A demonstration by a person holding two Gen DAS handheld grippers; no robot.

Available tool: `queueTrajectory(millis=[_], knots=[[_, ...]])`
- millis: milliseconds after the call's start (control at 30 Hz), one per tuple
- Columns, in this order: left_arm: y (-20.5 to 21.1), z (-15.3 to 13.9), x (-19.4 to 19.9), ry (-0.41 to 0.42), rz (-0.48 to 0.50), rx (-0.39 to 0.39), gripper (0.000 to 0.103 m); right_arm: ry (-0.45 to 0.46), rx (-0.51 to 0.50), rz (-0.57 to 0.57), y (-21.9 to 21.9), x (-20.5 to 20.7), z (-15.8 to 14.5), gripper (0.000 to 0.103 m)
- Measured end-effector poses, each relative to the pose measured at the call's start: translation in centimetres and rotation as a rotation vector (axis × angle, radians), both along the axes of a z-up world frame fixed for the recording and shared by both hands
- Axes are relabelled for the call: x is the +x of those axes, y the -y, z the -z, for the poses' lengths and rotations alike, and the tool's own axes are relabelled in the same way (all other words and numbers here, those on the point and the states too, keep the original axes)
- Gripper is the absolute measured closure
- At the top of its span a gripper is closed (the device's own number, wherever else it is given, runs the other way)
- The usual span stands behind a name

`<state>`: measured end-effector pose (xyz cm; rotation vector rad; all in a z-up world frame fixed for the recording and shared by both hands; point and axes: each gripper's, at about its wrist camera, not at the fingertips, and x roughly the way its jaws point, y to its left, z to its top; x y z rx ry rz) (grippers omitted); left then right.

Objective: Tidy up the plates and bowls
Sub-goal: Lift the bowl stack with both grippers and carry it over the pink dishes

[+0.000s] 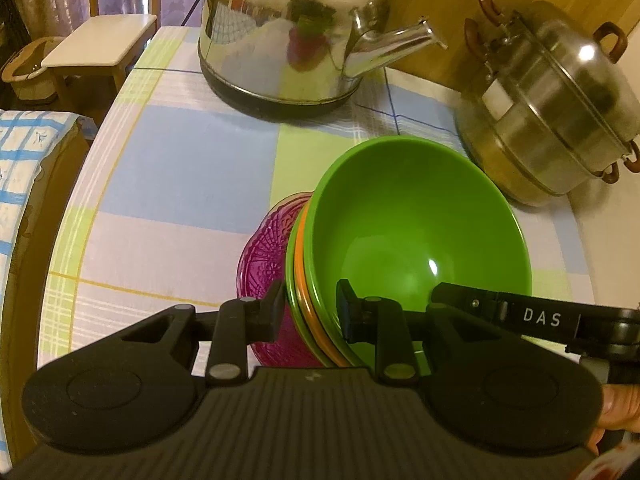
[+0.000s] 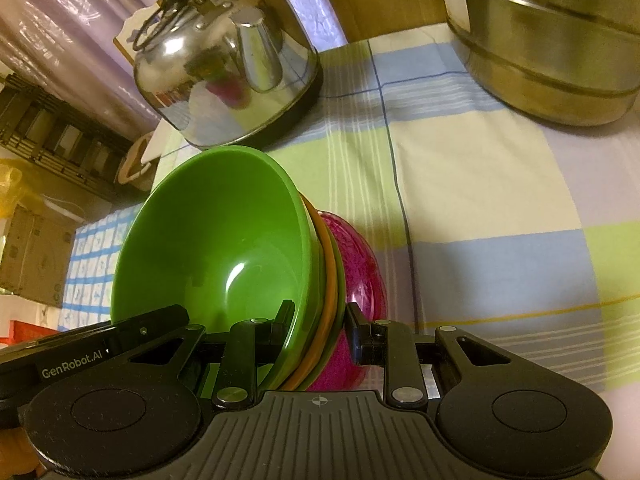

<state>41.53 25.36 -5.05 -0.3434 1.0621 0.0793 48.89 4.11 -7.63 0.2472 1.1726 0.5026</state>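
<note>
Left wrist view
Landmark: a steel kettle [image 1: 288, 36] is seen on the checked tablecloth [image 1: 180, 160].
Stack: a green bowl [image 1: 416, 216] is nested over an orange rim [image 1: 304, 280], a second green rim and a purple glass dish [image 1: 268, 256]; the whole stack is placed on the near side of the kettle, tilted, with the opening turned to the right.
Left gripper [image 1: 308, 314]: its fingers are clamped across the rims at the stack's near edge, one pad outside by the purple dish, the other inside the green bowl.
Right gripper [image 1: 520, 316]: only a black finger is seen, laid at the bowl's rim on the right; its state cannot be told from this view.
Steamer pot [image 1: 556, 120]: it is placed to the right of the kettle, beyond the stack.
Chair [image 1: 100, 44]: it is seen left of the kettle, off the table.

Right wrist view
Stack: the green bowl [image 2: 216, 240] is seen below the kettle [image 2: 228, 68], opening turned left, with the purple dish [image 2: 356, 280] behind it.
Right gripper [image 2: 320, 328]: its fingers are closed on the stacked rims, one pad inside the bowl, one against the purple dish.
Left gripper [image 2: 96, 340]: a finger is seen at the bowl's left rim.
</note>
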Motion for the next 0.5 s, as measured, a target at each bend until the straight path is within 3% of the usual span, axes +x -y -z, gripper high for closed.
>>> queueTrajectory(millis=[500], knots=[[-0.6, 1.2, 0.5, -0.002, 0.0, 0.004, 0.08, -0.013, -0.004, -0.02, -0.7, 0.5, 1.7, 0.076]])
